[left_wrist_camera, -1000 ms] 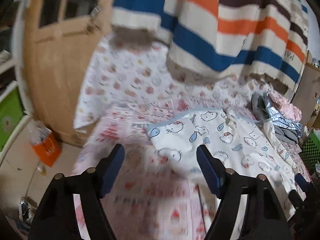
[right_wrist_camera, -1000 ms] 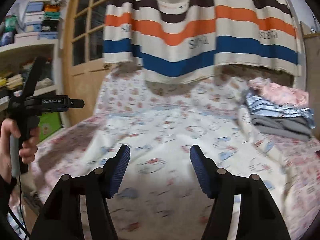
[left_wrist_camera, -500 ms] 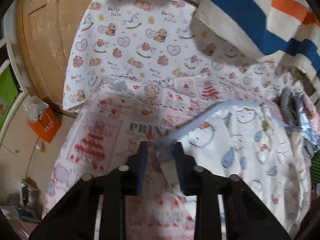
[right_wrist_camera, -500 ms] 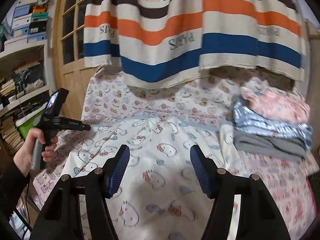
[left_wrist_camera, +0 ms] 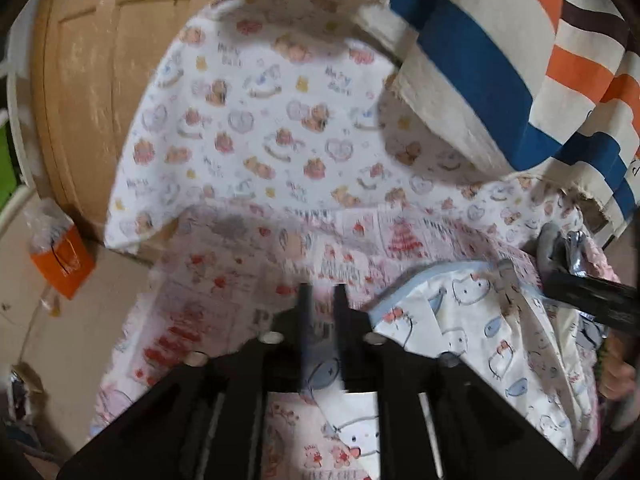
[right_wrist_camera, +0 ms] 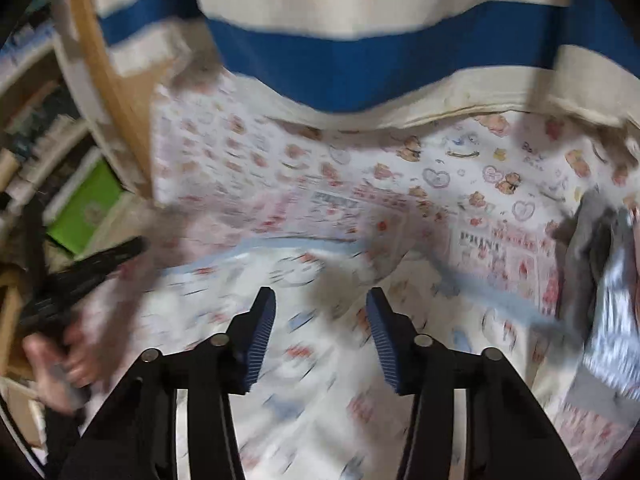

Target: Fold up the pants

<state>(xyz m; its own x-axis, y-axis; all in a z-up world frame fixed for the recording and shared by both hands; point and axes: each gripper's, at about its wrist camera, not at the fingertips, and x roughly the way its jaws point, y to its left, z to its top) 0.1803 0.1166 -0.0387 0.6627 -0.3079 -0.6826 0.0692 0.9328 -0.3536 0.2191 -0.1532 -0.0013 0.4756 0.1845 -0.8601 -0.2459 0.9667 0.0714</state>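
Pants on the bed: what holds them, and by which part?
The left hand-held gripper pinches the pants at the waistband corner; the right hand-held gripper holds nothing.

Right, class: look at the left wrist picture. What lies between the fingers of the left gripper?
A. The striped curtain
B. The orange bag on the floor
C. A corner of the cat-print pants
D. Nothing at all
C: in the left wrist view the left gripper has its narrow jaws on a fold of the cat-print pants, whose cloth runs down between the fingers; they have just eased open slightly.
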